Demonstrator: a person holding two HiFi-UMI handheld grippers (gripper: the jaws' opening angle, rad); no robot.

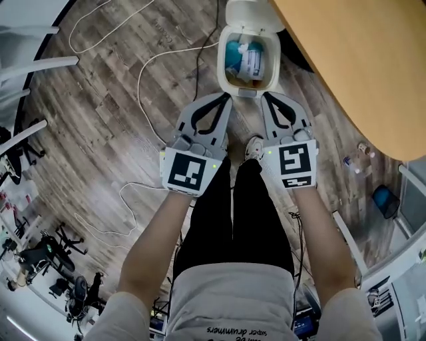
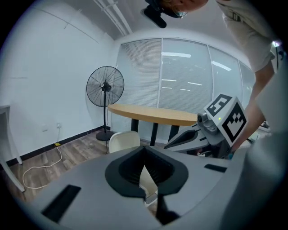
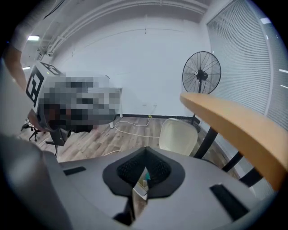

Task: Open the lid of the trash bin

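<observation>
1. head view: we read the left gripper (image 1: 224,101) and the right gripper (image 1: 265,100) side by side, tips forward, each with its jaws brought together and nothing between them.
2. head view: the trash bin (image 1: 223,65) stands on the floor just beyond both sets of tips. its lid (image 1: 251,14) is already raised on the side of the bin away from the grippers, and the contents show.
3. head view: a grey tab (image 1: 245,93) on the bin's near edge lies between the two tips. we judge it to be a pedal. we cannot tell what holds the lid up.
4. left gripper view: the left gripper (image 2: 144,151) has its jaws closed tip to tip and is empty. the raised lid (image 2: 123,140) appears just past the tips and slightly to their left.
5. right gripper view: the right gripper (image 3: 145,152) is likewise closed on nothing. the lid (image 3: 178,136) stands ahead and to the right of its tips, under the table (image 3: 234,121) edge.
6. procedure: we judge the opening essentially done. to finish well, keep both tips off the rim, confirm that the lid rests fully back, and allow for the table edge just beyond the lid.
</observation>
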